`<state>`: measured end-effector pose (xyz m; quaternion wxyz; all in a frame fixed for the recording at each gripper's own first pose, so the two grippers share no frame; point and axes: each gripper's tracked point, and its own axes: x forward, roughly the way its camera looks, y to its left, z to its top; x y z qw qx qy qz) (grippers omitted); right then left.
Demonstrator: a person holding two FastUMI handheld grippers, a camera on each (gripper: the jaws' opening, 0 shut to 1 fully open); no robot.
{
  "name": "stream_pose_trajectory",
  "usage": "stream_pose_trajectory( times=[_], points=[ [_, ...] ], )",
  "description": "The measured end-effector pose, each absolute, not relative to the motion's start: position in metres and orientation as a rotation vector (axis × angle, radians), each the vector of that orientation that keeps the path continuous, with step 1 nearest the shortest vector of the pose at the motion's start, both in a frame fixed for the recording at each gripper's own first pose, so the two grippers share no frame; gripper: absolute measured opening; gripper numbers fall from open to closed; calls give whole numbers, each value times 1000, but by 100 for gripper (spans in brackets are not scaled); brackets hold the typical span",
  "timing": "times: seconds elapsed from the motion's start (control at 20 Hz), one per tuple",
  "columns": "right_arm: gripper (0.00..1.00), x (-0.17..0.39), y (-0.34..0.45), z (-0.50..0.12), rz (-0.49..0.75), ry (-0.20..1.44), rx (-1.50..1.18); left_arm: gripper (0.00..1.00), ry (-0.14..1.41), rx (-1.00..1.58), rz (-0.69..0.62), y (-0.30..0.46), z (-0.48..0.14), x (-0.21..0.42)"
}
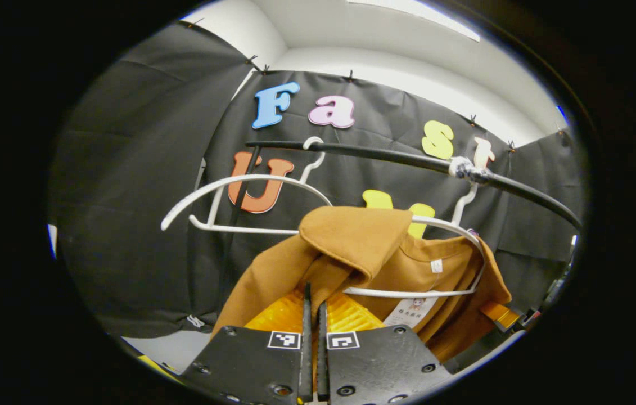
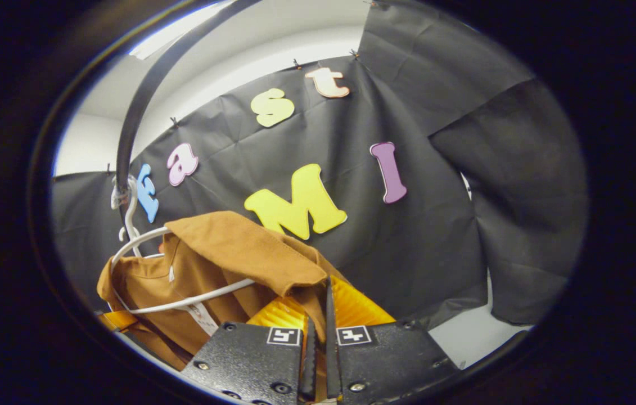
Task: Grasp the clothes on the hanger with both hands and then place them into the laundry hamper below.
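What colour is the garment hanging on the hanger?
The garment is plain caramel brown cloth, clearest in the left gripper view.

You are working in a staged recording booth, not a home: black cloth wall (image 1: 143,169) pinned below a plain white ceiling (image 1: 385,39), a black clothes rail (image 1: 385,157) carrying white plastic hangers (image 1: 239,183).
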<state>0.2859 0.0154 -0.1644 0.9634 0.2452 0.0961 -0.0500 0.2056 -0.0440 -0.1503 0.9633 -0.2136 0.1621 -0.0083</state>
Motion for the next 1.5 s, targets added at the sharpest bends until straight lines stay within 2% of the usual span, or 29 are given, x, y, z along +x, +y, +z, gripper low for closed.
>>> stream_pose_trajectory(
  times=[0.25,0.95,1.5],
  points=[
    [10,295,12,-164,-48,228,609,3,320,-438,18,-9,-134,210],
    [9,344,-24,-138,34,217,895,4,327,-520,-64,23,-126,238],
    [8,368,-20,-178,87,341,983,3,390,-542,-135,35,-152,251]
  ],
)
